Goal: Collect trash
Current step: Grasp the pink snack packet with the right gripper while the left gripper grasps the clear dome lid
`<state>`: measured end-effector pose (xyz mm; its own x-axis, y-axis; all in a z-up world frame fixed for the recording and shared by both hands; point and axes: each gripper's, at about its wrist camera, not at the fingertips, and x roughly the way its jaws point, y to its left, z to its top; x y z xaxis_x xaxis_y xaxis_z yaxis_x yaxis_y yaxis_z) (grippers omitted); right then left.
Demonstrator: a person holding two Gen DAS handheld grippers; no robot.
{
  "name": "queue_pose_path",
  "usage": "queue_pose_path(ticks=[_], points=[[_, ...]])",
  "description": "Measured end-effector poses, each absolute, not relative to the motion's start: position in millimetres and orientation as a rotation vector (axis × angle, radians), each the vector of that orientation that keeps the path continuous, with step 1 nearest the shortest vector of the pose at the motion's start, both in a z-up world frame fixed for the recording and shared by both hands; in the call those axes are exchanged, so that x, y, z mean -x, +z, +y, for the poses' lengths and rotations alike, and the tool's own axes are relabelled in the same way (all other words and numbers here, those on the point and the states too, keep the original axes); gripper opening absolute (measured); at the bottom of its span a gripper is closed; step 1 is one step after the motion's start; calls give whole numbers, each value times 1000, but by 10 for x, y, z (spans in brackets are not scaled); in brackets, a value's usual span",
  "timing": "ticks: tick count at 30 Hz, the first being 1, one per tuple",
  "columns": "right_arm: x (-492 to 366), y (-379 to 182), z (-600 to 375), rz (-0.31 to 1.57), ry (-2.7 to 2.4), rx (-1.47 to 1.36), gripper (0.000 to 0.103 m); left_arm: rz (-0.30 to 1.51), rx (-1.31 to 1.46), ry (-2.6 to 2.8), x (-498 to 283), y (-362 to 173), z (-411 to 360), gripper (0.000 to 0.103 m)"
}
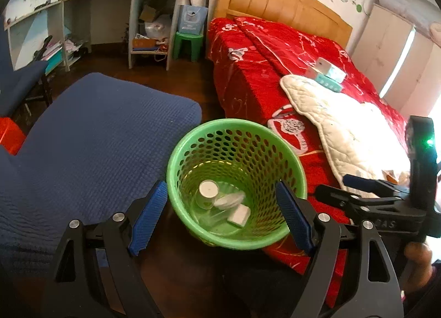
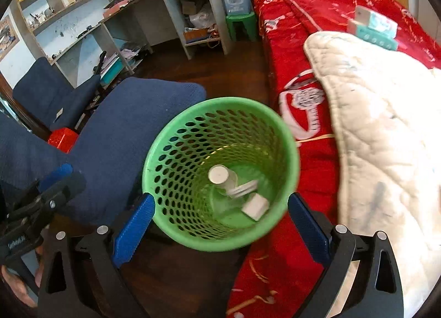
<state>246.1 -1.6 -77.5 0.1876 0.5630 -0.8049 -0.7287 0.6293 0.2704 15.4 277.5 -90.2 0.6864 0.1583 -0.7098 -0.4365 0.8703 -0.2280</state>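
Observation:
A green perforated basket (image 1: 176,169) stands on the wooden floor between the blue cushion and the red bed; it also shows in the right wrist view (image 2: 289,152). In it lie a white paper cup (image 1: 207,192), a clear plastic lid (image 1: 230,199) and a small white box (image 1: 239,215); the cup (image 2: 220,176) and box (image 2: 255,206) show in the right view too. My left gripper (image 1: 222,217) is open and empty above the basket's near rim. My right gripper (image 2: 220,224) is open and empty above the basket, and shows at the right in the left view (image 1: 358,185).
A blue cushioned chair (image 1: 96,136) is left of the basket. A bed with a red cover (image 1: 261,69) and a white quilt (image 1: 344,125) is on the right, with tissue packs (image 1: 328,72) on it. A desk with shelves (image 1: 110,14) and a green stool (image 1: 187,45) stand at the back.

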Motion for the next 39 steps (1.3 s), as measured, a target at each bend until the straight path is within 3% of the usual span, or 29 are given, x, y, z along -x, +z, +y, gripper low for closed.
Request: queue_pose_path(ticks=[26,39], points=[[-2857,-288,-2693,875,470,96,94,762,264,118,-682,-589,1553,88],[-3453,-520,-3667,910,283,48,94,782,202,29,-1107,-554,1010,89]])
